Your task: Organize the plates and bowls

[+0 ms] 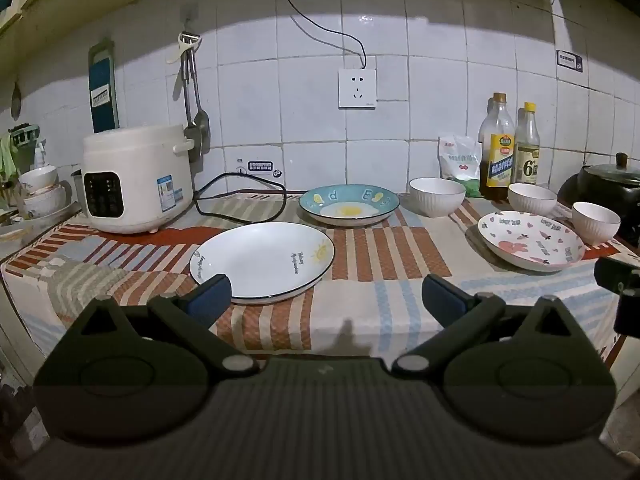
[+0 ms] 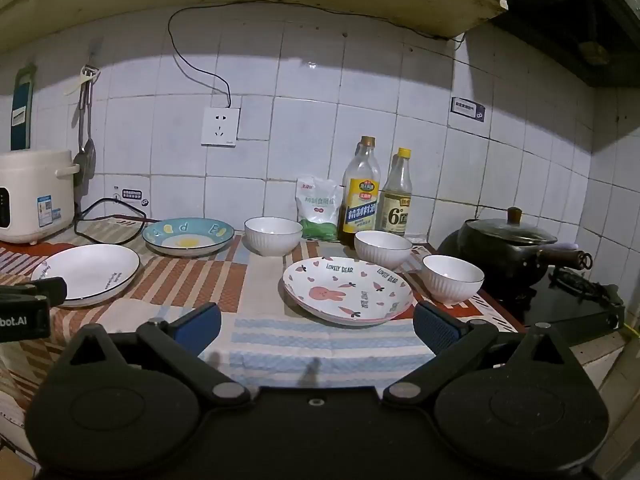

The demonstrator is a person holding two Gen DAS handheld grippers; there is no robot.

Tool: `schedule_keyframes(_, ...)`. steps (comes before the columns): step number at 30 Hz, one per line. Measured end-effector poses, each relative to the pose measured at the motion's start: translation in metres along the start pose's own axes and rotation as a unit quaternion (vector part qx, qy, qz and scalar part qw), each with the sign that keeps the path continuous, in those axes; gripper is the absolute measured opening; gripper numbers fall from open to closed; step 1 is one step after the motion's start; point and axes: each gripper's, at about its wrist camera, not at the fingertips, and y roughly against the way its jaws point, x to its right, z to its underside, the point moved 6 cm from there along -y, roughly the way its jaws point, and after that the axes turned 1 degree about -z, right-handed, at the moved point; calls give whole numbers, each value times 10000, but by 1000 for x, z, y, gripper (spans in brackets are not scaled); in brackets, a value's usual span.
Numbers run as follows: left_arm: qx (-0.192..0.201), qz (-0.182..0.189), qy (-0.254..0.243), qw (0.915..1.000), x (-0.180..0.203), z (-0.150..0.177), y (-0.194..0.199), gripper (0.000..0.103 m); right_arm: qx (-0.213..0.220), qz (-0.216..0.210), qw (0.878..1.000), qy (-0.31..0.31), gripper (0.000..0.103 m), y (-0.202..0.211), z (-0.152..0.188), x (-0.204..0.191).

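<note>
The left hand-held gripper [image 1: 326, 294] hovers low over the near edge of the bench [image 1: 360, 332], its blue-padded fingers spread wide and holding nothing; its left finger overlaps the near rim of the white sun-print plate [image 1: 262, 262] in the view, though whether it touches cannot be told. The right hand-held gripper [image 2: 316, 322] is posed the same way further right, level, jaws wide and empty, aimed at the pink rabbit plate [image 2: 348, 292], which lies just ahead of its fingertips.

By my reading the sorting has scarcely begun. Nothing is stacked: the three plates lie singly on the striped cloth, well apart, with the blue egg-print plate [image 1: 349, 205] behind the white one, near the tiled wall. The three white ribbed bowls stand separately too: one [image 2: 273, 235] beside the egg plate, one [image 2: 383, 249] behind the rabbit plate, one [image 2: 453, 278] at its right next to the black lidded pot [image 2: 506, 246]. Gathering plates onto plates and nesting bowls remains. The rice cooker [image 1: 136, 178] and sauce bottles [image 2: 376, 196] flank the work area.
</note>
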Motion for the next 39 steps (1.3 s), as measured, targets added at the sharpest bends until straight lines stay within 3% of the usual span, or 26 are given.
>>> schedule_keyframes(23,-282,-39,-145,9995,-2,12,-11,103,-71,7,10000,58,103,-2,2,1)
schedule_keyframes(39,-335,230,-80,9991,-2,13,-13,103,-32,7,10000,95,103,-3,3,-3)
